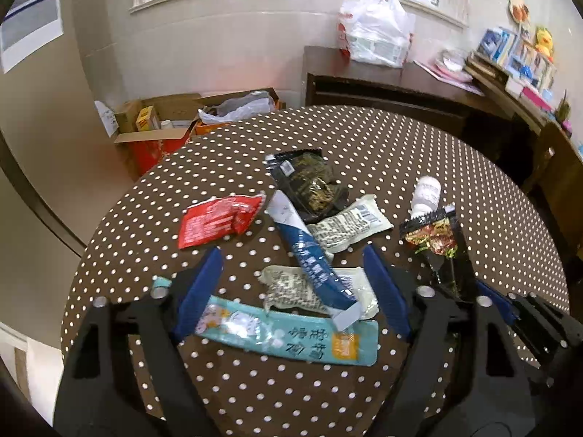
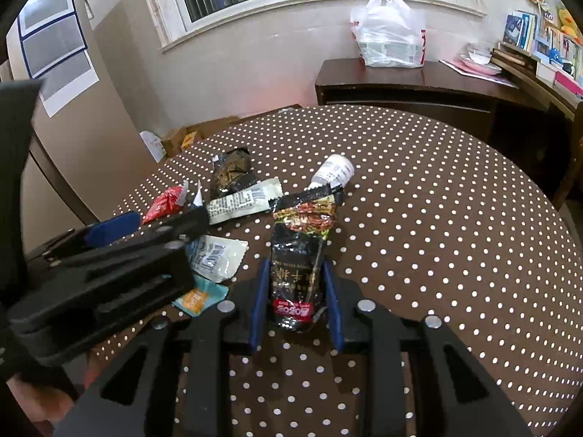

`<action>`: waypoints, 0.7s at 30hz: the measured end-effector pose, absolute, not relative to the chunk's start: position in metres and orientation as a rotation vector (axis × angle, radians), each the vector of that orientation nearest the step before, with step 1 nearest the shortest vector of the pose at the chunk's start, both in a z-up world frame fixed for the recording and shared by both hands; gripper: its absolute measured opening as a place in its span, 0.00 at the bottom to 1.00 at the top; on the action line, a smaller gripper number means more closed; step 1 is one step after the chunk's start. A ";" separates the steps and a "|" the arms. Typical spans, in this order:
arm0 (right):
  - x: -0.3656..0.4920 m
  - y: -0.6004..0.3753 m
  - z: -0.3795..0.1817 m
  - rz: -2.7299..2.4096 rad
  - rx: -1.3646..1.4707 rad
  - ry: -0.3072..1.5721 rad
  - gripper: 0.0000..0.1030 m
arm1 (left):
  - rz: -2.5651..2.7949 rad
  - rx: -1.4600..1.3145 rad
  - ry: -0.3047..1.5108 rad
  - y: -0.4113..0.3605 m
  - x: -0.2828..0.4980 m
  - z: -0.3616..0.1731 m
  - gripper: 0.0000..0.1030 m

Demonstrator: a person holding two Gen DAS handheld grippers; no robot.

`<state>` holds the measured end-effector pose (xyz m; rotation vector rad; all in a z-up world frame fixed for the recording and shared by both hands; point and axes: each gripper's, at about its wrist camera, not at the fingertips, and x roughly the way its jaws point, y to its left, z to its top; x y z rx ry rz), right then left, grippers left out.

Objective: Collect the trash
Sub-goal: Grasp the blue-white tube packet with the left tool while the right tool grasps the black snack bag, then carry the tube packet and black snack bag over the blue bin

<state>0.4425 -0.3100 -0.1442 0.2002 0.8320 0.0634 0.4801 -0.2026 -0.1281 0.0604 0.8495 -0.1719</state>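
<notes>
Trash wrappers lie scattered on the polka-dot table (image 1: pixel 400 138). Right wrist view alone shows the right gripper (image 2: pixel 296 287) pinching the near end of the black snack packet (image 2: pixel 297 255), long axis running near to far. Left gripper (image 1: pixel 291 284) released, straddling the blue wrapper (image 1: pixel 309 255), which runs diagonally, far-left to near-right.

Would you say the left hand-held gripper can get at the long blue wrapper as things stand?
Probably yes: the left hand-held gripper stands open with the long blue wrapper lying between its fingers, on top of the pale wrappers, and nothing covers it.
</notes>
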 end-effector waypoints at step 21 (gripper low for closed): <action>0.406 -0.297 -0.112 0.113 0.219 0.782 0.27 | -0.287 -0.035 0.763 -0.160 0.420 -0.084 0.14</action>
